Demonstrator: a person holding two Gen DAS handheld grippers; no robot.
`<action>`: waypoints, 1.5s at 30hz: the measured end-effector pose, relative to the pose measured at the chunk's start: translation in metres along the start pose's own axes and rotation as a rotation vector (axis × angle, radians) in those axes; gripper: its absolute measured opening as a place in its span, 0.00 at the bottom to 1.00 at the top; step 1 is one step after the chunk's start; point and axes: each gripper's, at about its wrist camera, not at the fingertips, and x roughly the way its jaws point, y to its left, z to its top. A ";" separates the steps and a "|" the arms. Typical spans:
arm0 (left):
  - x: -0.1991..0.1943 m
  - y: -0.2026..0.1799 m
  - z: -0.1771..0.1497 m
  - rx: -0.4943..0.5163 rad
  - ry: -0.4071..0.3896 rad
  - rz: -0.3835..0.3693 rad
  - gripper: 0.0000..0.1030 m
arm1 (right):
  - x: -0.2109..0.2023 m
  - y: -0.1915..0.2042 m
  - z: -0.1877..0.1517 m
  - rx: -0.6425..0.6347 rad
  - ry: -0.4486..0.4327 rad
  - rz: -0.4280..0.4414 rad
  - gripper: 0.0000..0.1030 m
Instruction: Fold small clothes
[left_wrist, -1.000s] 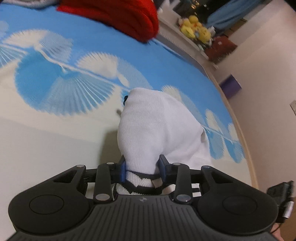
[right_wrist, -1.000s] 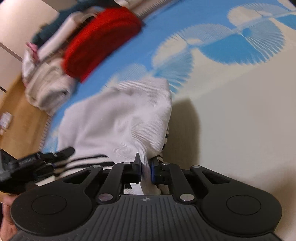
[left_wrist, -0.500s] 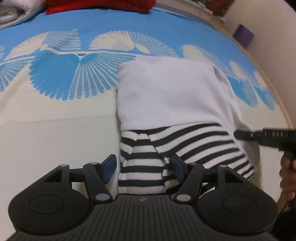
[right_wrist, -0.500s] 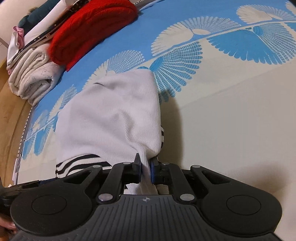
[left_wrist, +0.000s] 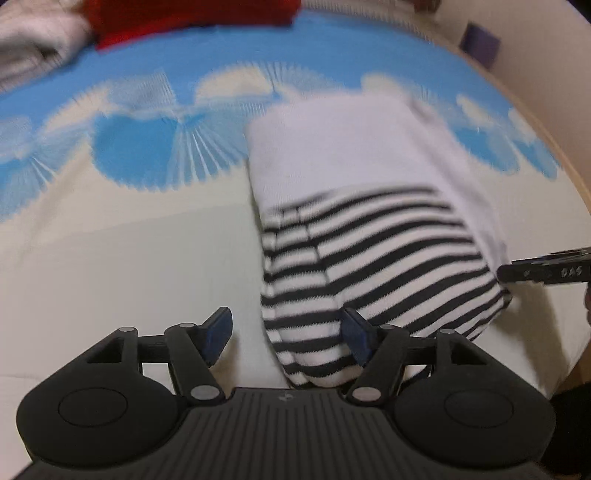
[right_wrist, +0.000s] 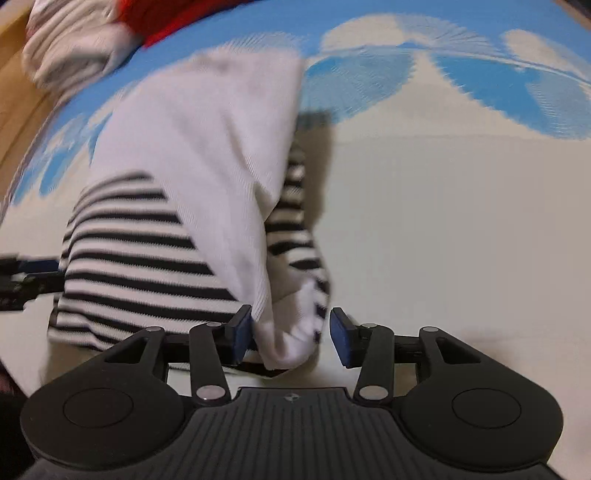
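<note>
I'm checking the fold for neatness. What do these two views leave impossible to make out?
- White and black-striped knit garment: near hem hidden behind the left hand-held gripper, left wrist view.
- Its underside layers: hidden by its own folded white panel, right wrist view.
- Red knit pile: blurred, cut off by the top edge.

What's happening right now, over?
Left gripper open, right gripper just opening. Striped garment folded, on bedspread. Nothing in the way.

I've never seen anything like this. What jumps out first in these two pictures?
A folded garment, plain white above and black-and-white striped below, lies on a blue and cream patterned bedspread. The left claw and right claw have just been opening, each with a hem corner loose between its blue pads. A red knit sits behind.
</note>
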 end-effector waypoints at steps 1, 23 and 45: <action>-0.009 -0.001 0.000 -0.007 -0.023 0.018 0.71 | -0.013 -0.001 0.000 0.018 -0.048 -0.015 0.45; -0.138 -0.106 -0.135 -0.178 -0.245 0.139 0.88 | -0.163 0.100 -0.162 -0.077 -0.551 -0.097 0.80; -0.110 -0.103 -0.121 -0.176 -0.193 0.155 0.99 | -0.120 0.123 -0.154 -0.185 -0.457 -0.121 0.80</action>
